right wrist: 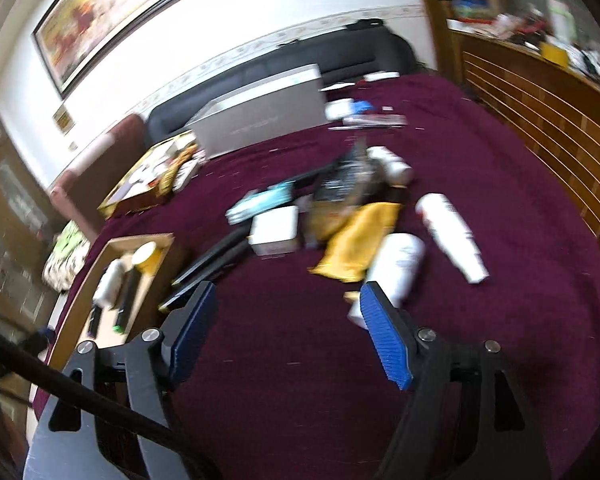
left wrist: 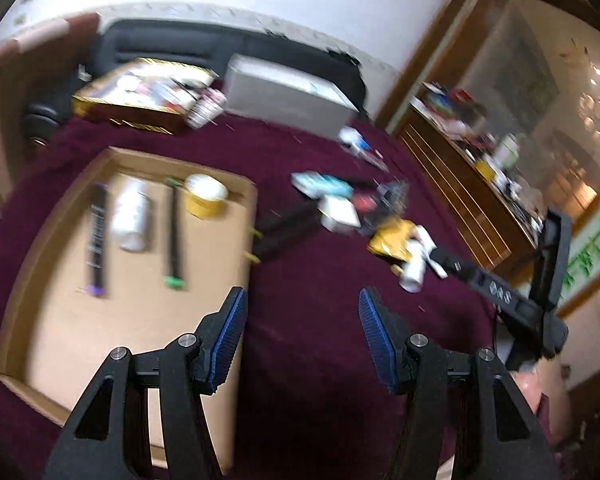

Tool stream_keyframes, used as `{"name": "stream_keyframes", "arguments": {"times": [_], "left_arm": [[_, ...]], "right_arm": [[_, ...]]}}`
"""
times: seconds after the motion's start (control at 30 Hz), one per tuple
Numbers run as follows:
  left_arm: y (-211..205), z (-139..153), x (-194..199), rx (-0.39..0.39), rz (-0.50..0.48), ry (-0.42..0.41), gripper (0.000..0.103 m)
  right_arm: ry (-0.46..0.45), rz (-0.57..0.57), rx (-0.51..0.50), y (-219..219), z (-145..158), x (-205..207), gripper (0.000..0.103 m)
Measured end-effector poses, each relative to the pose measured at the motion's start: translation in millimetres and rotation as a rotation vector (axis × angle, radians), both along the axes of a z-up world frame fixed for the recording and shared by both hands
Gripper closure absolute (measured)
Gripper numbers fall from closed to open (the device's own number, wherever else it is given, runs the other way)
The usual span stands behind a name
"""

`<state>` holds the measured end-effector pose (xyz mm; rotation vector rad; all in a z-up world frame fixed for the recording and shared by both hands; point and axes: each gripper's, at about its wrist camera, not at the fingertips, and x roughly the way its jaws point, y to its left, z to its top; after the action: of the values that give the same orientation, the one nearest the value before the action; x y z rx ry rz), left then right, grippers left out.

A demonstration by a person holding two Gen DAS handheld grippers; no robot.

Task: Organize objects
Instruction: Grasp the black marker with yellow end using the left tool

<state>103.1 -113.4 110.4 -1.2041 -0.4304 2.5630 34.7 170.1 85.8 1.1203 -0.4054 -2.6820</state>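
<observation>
Both views are blurred, so small print and fine shapes cannot be read.

The left gripper [left wrist: 303, 312] hangs above the maroon cloth [left wrist: 320, 360] with its jaws apart and nothing between the blue pads [left wrist: 230, 336]. It sits just past the tray's right edge. The right gripper [right wrist: 288, 320] also hangs over the cloth, jaws apart, holding nothing. In the left view the right gripper [left wrist: 496, 288] reaches in from the right edge toward the pile.

A cardboard tray [left wrist: 60, 280] lies on the cloth near its left edge. Inside it lie a dark stick with purple ends [left wrist: 97, 236], a white bottle [left wrist: 133, 214] on its side, a dark stick with green ends [left wrist: 174, 232] and a yellow cup [left wrist: 205, 196] in the far right corner. The four lie side by side, apart from each other.

The loose pile sits near the middle of the cloth. It holds a teal pack [right wrist: 260, 202], a white box [right wrist: 275, 230], a yellow pouch [right wrist: 358, 240], a dark crumpled bag [right wrist: 346, 176], a fat white bottle [right wrist: 398, 268] and a slim white tube [right wrist: 452, 236], the tube lying apart to the right. Two black sticks [right wrist: 216, 258] lie between the tray and the white box, their near ends close to the right gripper's left finger.

At the cloth's far edge stand a grey box [right wrist: 260, 114] and, left of it, a gold-edged box [right wrist: 152, 176] full of small things. A dark sofa [right wrist: 340, 52] runs behind them, a framed painting [right wrist: 120, 12] hangs on the wall, and a wooden cabinet [right wrist: 540, 92] stands to the right.
</observation>
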Motion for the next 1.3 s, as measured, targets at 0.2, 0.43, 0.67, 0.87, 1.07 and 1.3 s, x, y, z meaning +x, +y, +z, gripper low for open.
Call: {"name": "stream_keyframes", "arguments": {"times": [0.2, 0.43, 0.67, 0.87, 1.07, 1.3], "left_arm": [[50, -32, -9, -0.016, -0.081, -0.081, 0.051], [55, -50, -18, -0.048, -0.086, -0.101, 0.051], [36, -53, -52, -0.125, -0.021, -0.107, 0.051], [47, -52, -88, -0.193, -0.052, -0.087, 0.052], [73, -79, -141, -0.375, -0.037, -0.127, 0.052], [95, -91, -134, -0.258, -0.194, -0.247, 0.05]], "right_arm": [[-0.035, -0.1, -0.031, 50, -8, -14, 0.03], [-0.1, -0.14, -0.086, 67, -28, -28, 0.03], [-0.091, -0.114, -0.112, 50, -48, -38, 0.03], [-0.037, -0.167, -0.098, 61, -54, -38, 0.03], [-0.053, -0.184, -0.167, 77, -59, -37, 0.03], [-0.093, -0.158, -0.241, 81, -66, -42, 0.03]]}}
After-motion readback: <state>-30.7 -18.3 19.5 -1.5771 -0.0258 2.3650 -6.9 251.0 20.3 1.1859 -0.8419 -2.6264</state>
